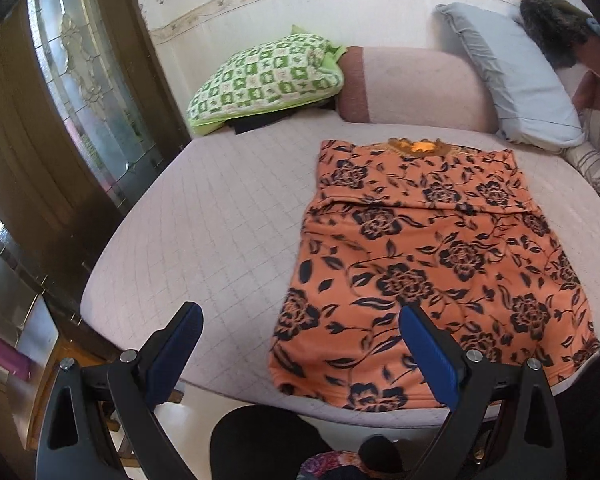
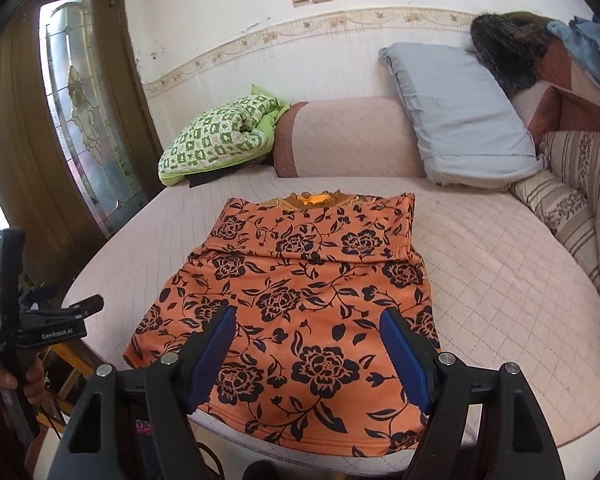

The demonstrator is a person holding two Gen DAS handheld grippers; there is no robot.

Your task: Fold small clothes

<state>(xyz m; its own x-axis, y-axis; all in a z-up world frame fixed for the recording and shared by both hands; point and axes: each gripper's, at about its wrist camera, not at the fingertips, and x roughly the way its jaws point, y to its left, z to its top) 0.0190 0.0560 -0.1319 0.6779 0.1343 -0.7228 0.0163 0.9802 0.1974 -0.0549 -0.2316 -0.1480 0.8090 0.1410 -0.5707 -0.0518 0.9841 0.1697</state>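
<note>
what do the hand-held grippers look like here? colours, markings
Both alike: black angular linkage arms with silver pivot bolts, and flat blue ribbed pads on the fingers. Left hand-held gripper, right hand-held gripper. Seen from the right wrist, the left unit's black body carries white "GenRobot.AI" lettering.

The right gripper (image 2: 308, 334) is seen with jaws spread wide, nothing clamped. Beyond and beneath them an orange floral garment (image 2: 300, 280) is laid flat on the quilted mattress (image 2: 500, 272).
</note>
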